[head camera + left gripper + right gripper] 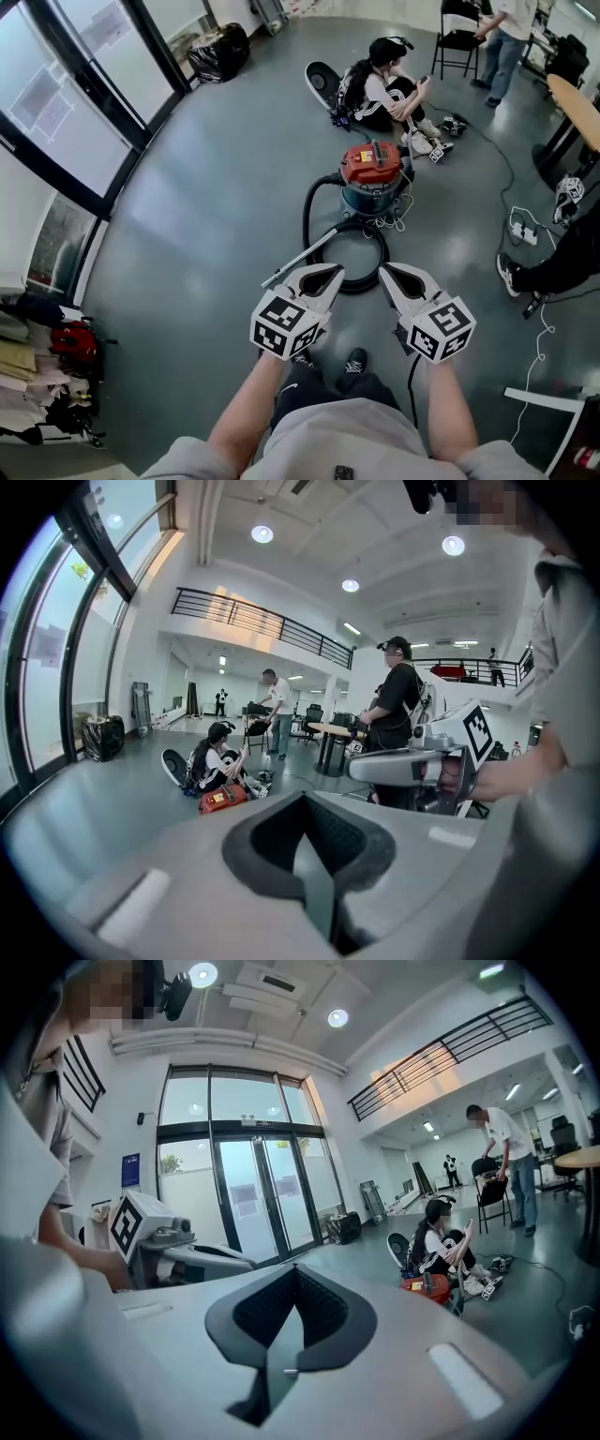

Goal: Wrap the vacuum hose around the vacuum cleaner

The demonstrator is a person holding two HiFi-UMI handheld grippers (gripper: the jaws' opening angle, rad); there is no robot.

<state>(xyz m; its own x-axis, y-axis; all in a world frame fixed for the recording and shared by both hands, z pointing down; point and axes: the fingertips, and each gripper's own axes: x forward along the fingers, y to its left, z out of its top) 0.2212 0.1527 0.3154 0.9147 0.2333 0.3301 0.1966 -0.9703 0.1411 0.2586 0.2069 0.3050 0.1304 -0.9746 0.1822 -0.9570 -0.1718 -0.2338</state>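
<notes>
Left tool closed, empty, right tool closed, empty

No legible text or numbers.

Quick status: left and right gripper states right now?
Left gripper: closed, holding nothing.
Right gripper: closed, holding nothing.

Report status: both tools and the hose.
Left tool shut, empty. Right tool shut, empty. Hose loose on floor beside vacuum cleaner. Person seated just behind it.
</notes>
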